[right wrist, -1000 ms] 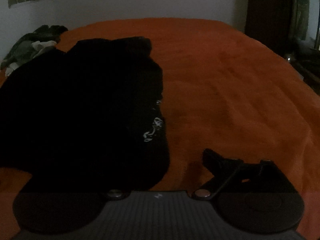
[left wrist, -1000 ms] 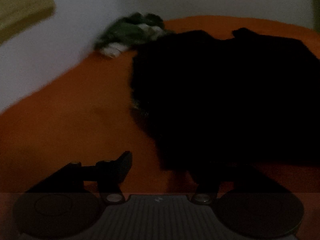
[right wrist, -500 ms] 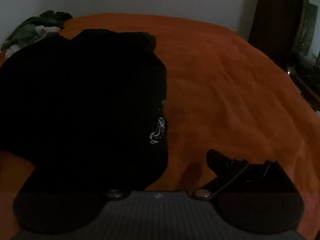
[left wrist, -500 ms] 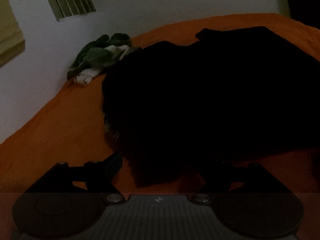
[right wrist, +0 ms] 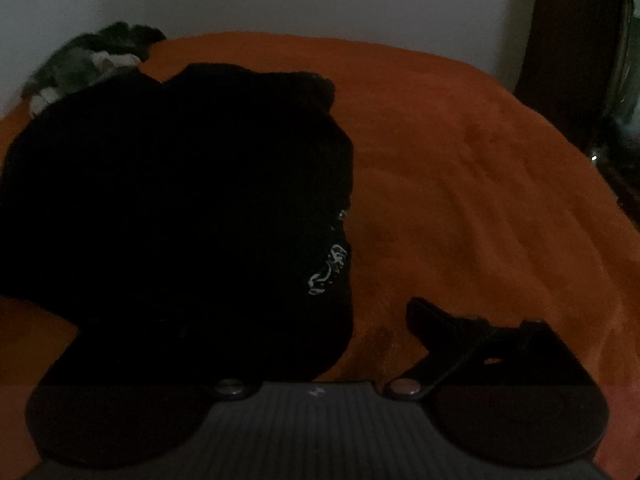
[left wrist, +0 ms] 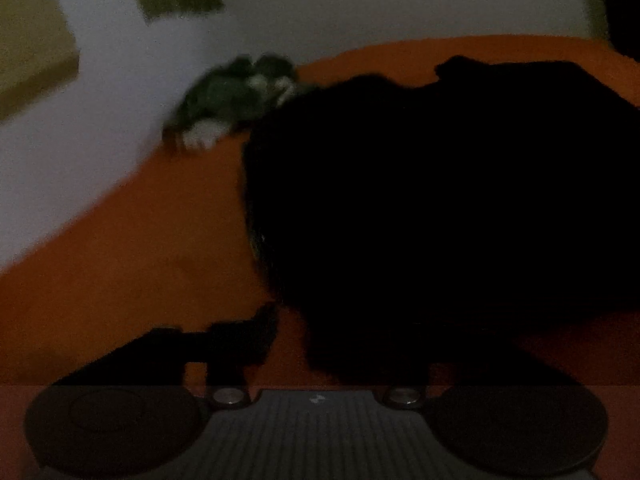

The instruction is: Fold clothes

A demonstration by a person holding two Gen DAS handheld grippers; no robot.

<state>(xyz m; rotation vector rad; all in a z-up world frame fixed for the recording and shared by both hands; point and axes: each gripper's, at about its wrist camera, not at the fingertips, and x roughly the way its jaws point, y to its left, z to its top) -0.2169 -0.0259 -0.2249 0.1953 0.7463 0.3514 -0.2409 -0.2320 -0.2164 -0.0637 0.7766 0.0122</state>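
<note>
Left wrist view shows a black garment (left wrist: pixel 440 200) lying in a loose heap on the orange bedcover (left wrist: pixel 120 260), its near edge bulging toward the left gripper (left wrist: pixel 340 344). That gripper's jaws have just been closing; one finger stands dark against the cover beside the cloth, the other is lost in the blackness of the fabric, so I cannot tell whether cloth is pinched between them. From the right wrist the same garment fills the left half, with a small white print (right wrist: pixel 328 268) near its right-hand edge. The right gripper (right wrist: pixel 320 336) has its jaws wide apart though just narrowing a little, one finger over bare cover, the other hidden against the cloth.

The garment looks soft, limp and light, likely to sag and drag wherever it is lifted. I judge the near hem corners the sensible holds, one for each gripper.

A crumpled greenish bundle of clothes (left wrist: pixel 236 100) sits at the far edge by the pale wall (left wrist: pixel 100 140), just beside the garment's far side. Nothing lies between the grippers and the cloth.
</note>
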